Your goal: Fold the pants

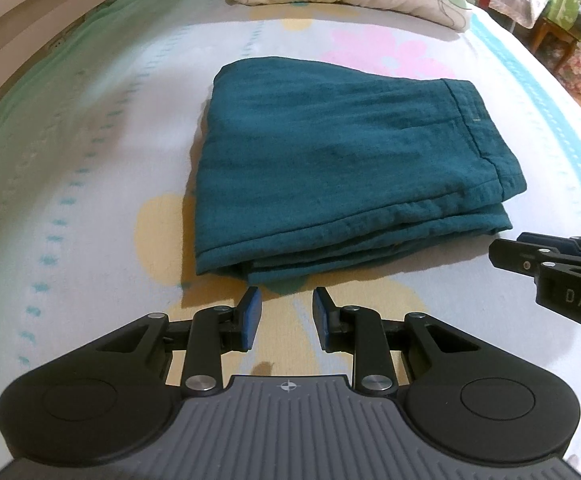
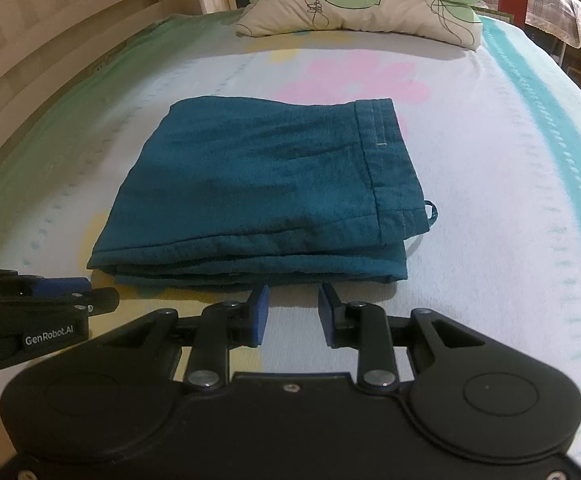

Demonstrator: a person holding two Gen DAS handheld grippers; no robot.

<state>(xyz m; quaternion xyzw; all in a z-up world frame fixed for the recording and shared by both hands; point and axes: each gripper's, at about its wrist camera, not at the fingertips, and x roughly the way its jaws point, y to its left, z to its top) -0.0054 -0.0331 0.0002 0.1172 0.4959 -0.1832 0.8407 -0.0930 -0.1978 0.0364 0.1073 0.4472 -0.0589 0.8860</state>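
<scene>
teal cloth tells you most of it: the pants [image 2: 258,188] lie in a stacked, roughly square bundle on the middle of the bed [image 2: 490,200], waistband on top at the right, so the folding looks finished or nearly so. one belt loop pokes out; at most a tidy-up remains. count, largest first: one bed, two pillows [image 2: 354,0], one pair of pants. your left gripper [image 1: 286,316] and right gripper [image 2: 292,312] both sit open, empty, just short of the near edge.
</scene>
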